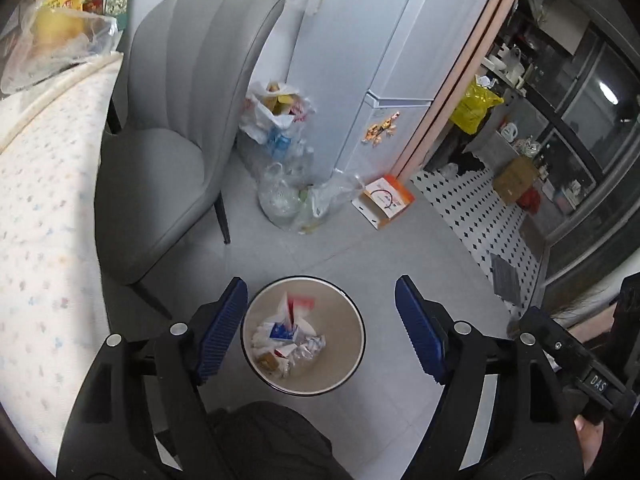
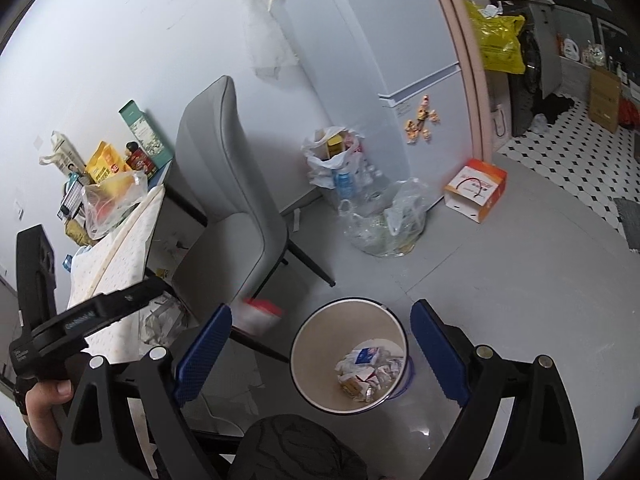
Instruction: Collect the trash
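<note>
A round beige bin point(image 1: 352, 312) stands on the grey floor below my left gripper point(image 1: 322, 280), whose blue pads are wide apart with nothing between them. Crumpled paper and small cartons point(image 1: 288, 340) lie in the bin's bottom. A red-and-white wrapper point(image 1: 298, 306) shows above that heap, over the bin's mouth. In the right wrist view the same bin point(image 2: 316, 344) sits between the fingers of my right gripper point(image 2: 320, 306), which is open and empty. There a blurred red-and-white wrapper point(image 2: 260, 314) hangs in the air left of the bin.
A grey upholstered chair point(image 1: 172, 140) stands left of the bin, beside a table with a dotted cloth point(image 1: 40, 200). Clear plastic bags of bottles point(image 1: 288, 196) and an orange-white box point(image 1: 384, 200) sit by the white fridge point(image 1: 380, 60). A dark knee point(image 1: 272, 440) is below.
</note>
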